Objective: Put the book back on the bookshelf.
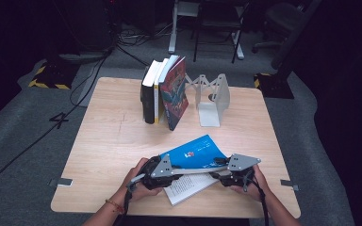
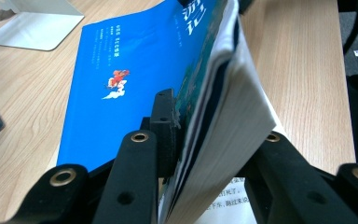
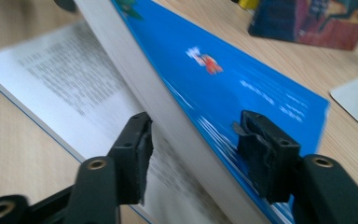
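Left tongs point(image 2: 205, 140) and blue book point(image 1: 195, 153) hide the printed page.

Right gripper view: the printed page point(image 3: 70, 70) of the blue book point(image 3: 242, 88) is blurred, text unreadable. The dark book point(image 3: 307, 23) at the top is cut off by the edge and out of focus.

Left gripper view: the bookend point(image 2: 32, 28) is cropped at the top edge; the cover title point(image 2: 198, 18) runs off the edge.

High view: cover lettering is too small to read.
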`<control>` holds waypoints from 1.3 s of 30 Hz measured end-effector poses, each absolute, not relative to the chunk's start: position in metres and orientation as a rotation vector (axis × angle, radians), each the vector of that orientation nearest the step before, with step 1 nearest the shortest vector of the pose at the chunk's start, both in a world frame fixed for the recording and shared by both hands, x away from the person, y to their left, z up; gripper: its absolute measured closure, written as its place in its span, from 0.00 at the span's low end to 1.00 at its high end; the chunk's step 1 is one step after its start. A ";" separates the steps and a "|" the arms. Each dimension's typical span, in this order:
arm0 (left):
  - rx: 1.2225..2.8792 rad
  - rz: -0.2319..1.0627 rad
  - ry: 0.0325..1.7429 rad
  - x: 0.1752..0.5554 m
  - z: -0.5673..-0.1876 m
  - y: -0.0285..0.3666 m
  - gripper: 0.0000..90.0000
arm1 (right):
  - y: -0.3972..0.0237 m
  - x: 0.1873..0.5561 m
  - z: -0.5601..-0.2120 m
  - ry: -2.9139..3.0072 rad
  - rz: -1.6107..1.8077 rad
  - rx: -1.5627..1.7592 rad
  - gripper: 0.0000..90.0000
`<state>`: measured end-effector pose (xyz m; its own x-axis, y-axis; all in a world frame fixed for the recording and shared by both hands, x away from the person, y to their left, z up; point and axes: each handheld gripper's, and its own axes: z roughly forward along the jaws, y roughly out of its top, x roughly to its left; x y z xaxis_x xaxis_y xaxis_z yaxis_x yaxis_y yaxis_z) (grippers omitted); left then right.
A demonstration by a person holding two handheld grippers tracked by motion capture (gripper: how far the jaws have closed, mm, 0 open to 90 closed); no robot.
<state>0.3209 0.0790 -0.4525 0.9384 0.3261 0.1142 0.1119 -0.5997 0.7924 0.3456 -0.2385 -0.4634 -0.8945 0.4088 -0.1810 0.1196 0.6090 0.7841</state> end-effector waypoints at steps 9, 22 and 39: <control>2.191 0.285 0.314 0.328 -0.451 0.100 0.80 | -0.260 0.359 -0.470 2.467 1.255 0.493 0.53; 2.224 0.352 0.416 0.327 -0.445 0.133 0.60 | -0.228 0.335 -0.456 2.471 1.214 0.226 0.79; 2.267 0.409 0.365 0.310 -0.446 0.127 0.77 | -0.205 0.329 -0.444 2.486 1.218 0.166 0.78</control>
